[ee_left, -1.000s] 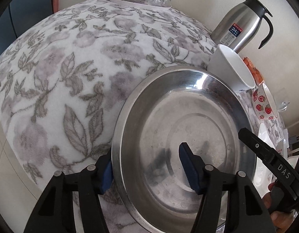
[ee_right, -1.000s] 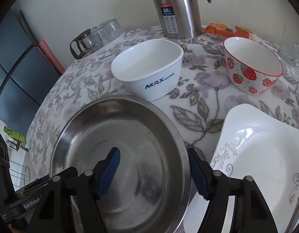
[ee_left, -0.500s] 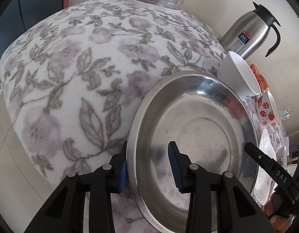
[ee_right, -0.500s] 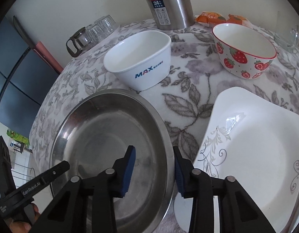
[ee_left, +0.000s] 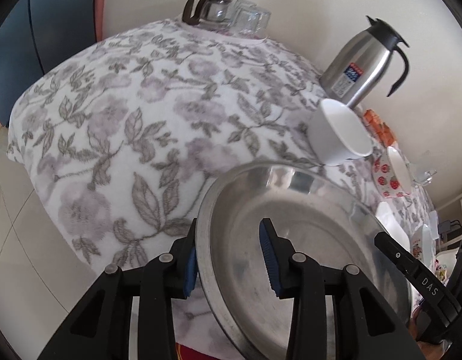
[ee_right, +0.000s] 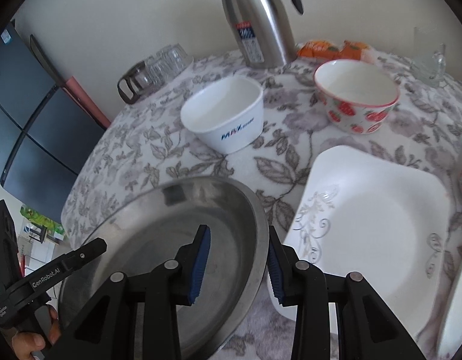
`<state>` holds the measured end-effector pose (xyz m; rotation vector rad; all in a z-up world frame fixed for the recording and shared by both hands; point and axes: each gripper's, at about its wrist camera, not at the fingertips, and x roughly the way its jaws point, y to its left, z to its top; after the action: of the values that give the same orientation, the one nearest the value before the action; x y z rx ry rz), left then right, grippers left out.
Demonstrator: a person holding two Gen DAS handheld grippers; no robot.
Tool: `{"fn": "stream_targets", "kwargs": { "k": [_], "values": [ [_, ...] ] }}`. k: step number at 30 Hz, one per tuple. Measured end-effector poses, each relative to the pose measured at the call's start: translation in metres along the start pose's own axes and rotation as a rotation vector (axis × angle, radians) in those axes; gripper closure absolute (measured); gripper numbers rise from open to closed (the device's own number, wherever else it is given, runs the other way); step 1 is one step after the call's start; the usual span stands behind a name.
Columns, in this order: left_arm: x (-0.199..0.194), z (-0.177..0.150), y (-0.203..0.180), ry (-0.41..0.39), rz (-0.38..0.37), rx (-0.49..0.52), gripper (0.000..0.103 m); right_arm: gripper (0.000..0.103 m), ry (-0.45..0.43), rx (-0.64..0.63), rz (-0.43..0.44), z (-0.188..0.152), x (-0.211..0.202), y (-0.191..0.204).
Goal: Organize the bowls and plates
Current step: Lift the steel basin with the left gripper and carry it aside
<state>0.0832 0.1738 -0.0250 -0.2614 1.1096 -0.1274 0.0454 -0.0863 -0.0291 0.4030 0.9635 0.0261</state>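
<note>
Both grippers clamp the steel plate by opposite rims: the left gripper and the right gripper each have one pad inside, one outside (jaws narrowed onto it). It is tilted over the floral cloth, beside the white plate

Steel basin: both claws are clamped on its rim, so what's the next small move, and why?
Probably carry the steel basin right, over the white square plate. The left claw and right claw grip opposite rims, and the plate lies flat and bare beside it.
</note>
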Motion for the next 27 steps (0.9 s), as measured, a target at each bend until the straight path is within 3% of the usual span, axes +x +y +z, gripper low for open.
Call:
{"fn": "stream_targets", "kwargs": {
  "k": [10, 18, 27],
  "values": [
    [-0.041, 0.003, -0.069, -0.062, -0.063, 0.114, 0.064, 0.065, -0.142, 0.085, 0.019, 0.001, -0.066, -0.039],
    [-0.061, -0.001, -0.141, -0.083, -0.126, 0.216, 0.064, 0.065, -0.323, 0.148, -0.025, -0.003, -0.130, -0.080],
    [-0.062, -0.006, -0.212, -0.029, -0.248, 0.271, 0.064, 0.065, -0.468, 0.290, -0.079, -0.014, -0.178, -0.139]
  ]
}}
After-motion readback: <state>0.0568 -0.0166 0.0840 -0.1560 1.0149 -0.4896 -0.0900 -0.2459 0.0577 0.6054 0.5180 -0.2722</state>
